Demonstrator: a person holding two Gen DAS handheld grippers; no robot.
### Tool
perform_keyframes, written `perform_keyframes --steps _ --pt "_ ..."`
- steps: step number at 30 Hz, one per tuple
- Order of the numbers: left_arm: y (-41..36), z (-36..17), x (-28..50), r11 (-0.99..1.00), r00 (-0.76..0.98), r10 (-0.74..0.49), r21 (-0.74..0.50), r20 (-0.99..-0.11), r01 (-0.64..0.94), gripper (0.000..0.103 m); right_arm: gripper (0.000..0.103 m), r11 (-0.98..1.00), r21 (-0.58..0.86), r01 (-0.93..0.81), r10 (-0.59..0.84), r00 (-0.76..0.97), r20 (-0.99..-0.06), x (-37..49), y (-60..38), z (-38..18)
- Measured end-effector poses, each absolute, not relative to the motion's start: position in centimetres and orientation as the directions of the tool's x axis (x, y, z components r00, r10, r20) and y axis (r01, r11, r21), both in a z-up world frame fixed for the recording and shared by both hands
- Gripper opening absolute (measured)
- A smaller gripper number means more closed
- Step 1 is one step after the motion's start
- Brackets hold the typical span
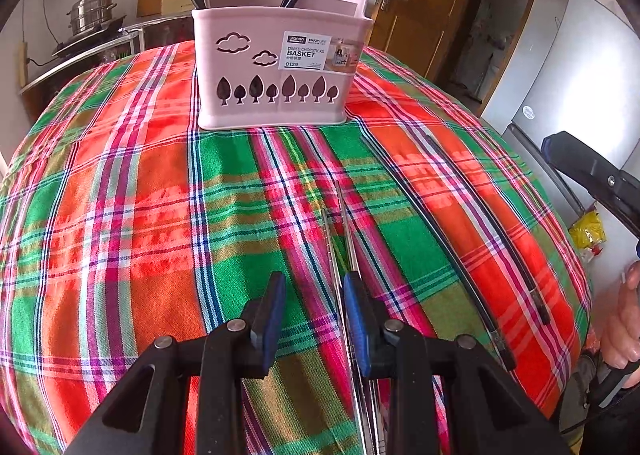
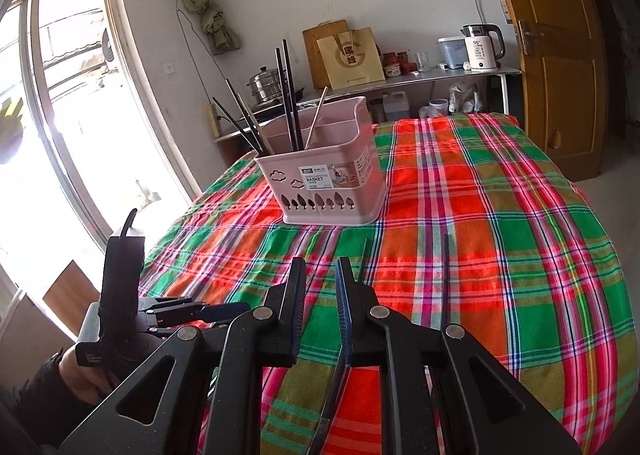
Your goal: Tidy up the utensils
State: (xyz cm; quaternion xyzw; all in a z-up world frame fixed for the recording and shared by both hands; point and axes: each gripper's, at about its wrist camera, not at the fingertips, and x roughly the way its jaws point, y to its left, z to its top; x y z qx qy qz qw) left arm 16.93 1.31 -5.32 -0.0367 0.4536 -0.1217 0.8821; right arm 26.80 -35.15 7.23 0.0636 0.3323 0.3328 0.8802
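Note:
A pair of metal chopsticks lies on the plaid tablecloth. My left gripper hovers over them, open. They run just along the inside of its right blue pad, and nothing is pressed. Two black chopsticks lie apart on the cloth further right. My right gripper is open over the cloth, and one black chopstick passes under its right finger. The pink chopstick basket stands upright beyond, with several black chopsticks in it.
The left gripper and the hand holding it appear low at the left of the right wrist view. The right gripper and a hand sit at the table's right edge. A counter with a kettle and steamer pot lines the far wall.

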Motion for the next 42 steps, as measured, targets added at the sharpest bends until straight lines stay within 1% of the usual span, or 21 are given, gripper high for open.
perform_keyframes --steps 4,7,8,10,11,14,17,25,31,38,42 --pt "0.7 -5.3 17.2 0.974 0.562 -0.214 -0.133 -0.799 0.181 0.030 0.015 0.769 0.335 -0.545 0.630 0.555 -0.543 26.8 -35.1 7.2" --pt "-0.1 -5.4 17.3 0.980 0.576 -0.161 -0.058 -0.801 0.192 0.030 0.015 0.768 0.338 -0.544 0.631 0.552 -0.545 26.9 -35.1 7.0" --pt "-0.1 -5.4 17.3 0.982 0.582 -0.142 -0.038 -0.801 0.186 0.028 0.015 0.768 0.338 -0.544 0.631 0.551 -0.547 26.9 -35.0 7.0" --pt "0.6 -5.3 17.2 0.986 0.587 -0.129 -0.041 -0.799 0.162 0.020 0.015 0.768 0.335 -0.546 0.630 0.549 -0.549 26.9 -34.9 7.0" --pt "1.1 -5.4 17.3 0.989 0.590 -0.118 -0.039 -0.799 0.145 0.012 0.015 0.767 0.333 -0.548 0.630 0.547 -0.551 26.8 -34.8 7.0" --pt "2.8 -5.4 17.1 0.993 0.594 -0.110 -0.057 -0.797 0.108 0.010 0.015 0.768 0.321 -0.555 0.625 0.536 -0.568 26.8 -34.0 6.7" --pt "4.6 -5.4 16.9 0.997 0.599 -0.075 -0.042 -0.798 0.069 0.008 0.015 0.763 0.310 -0.567 0.621 0.512 -0.593 26.8 -32.8 6.3" --pt "9.1 -5.3 16.7 0.995 0.588 -0.086 -0.101 -0.804 0.008 0.007 0.015 0.774 0.293 -0.561 0.565 0.405 -0.719 29.1 -28.5 3.5" --pt "9.6 -4.8 18.0 0.996 0.575 -0.086 -0.092 -0.814 0.019 0.008 0.015 0.789 0.264 -0.554 0.504 0.339 -0.794 31.4 -25.4 1.3" --pt "9.8 -5.0 20.5 0.994 0.523 -0.106 -0.109 -0.846 0.025 0.008 0.015 0.824 0.213 -0.525 0.423 0.320 -0.848 33.5 -23.6 -0.3" --pt "9.5 -5.0 21.3 0.993 0.492 -0.118 -0.109 -0.863 0.047 0.013 0.015 0.832 0.163 -0.530 0.380 0.331 -0.864 33.4 -22.8 -0.3"
